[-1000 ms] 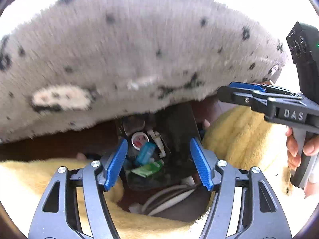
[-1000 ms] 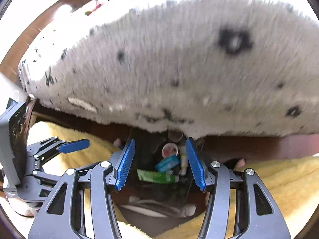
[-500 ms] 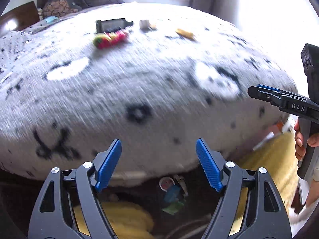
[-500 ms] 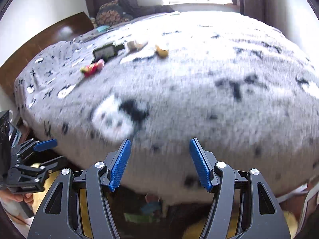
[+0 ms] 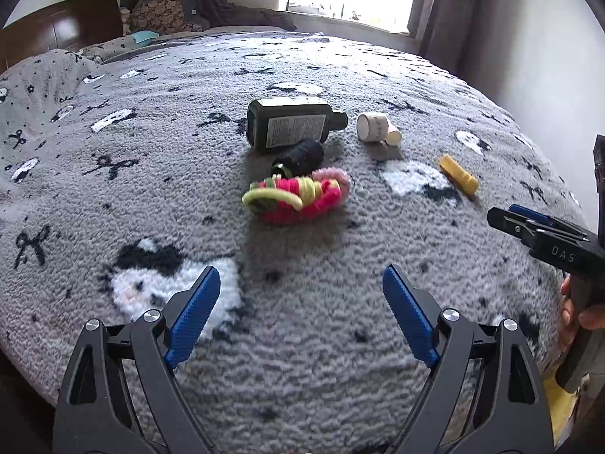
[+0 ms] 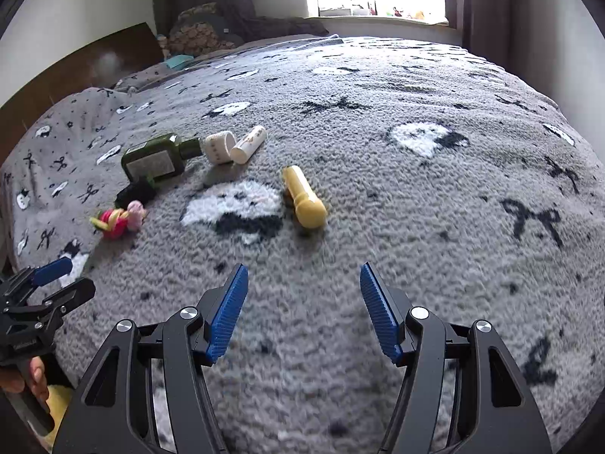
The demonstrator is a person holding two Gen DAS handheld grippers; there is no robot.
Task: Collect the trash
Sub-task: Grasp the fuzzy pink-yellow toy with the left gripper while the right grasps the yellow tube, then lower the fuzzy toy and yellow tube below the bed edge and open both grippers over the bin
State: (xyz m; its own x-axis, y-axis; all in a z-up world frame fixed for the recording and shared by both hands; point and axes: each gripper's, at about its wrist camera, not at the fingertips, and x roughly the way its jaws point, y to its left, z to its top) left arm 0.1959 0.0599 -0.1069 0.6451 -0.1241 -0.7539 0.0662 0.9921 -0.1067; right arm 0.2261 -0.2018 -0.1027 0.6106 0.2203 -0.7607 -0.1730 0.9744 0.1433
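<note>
The left claw [image 5: 301, 317] has just been spreading and hangs empty over the fleece bed cover [image 5: 151, 189]; the right claw [image 6: 304, 308] is also spread and empty. The trash lies ahead: hair ties [image 5: 297, 196], a dark green bottle [image 5: 291, 123], a yellow tube [image 6: 304, 196]. On soft pile the round tube could roll away from a nudge, and the loose ties may snag or scatter.

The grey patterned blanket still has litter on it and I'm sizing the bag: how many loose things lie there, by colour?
Dark green: 1, flat glass-like bottle lying on its side
Black: 1, small fuzzy roll
Pink and lime: 1, bundle of hair ties
White: 2, short round tub and slim tube
Yellow: 1, plastic tube
Total: 6
</note>
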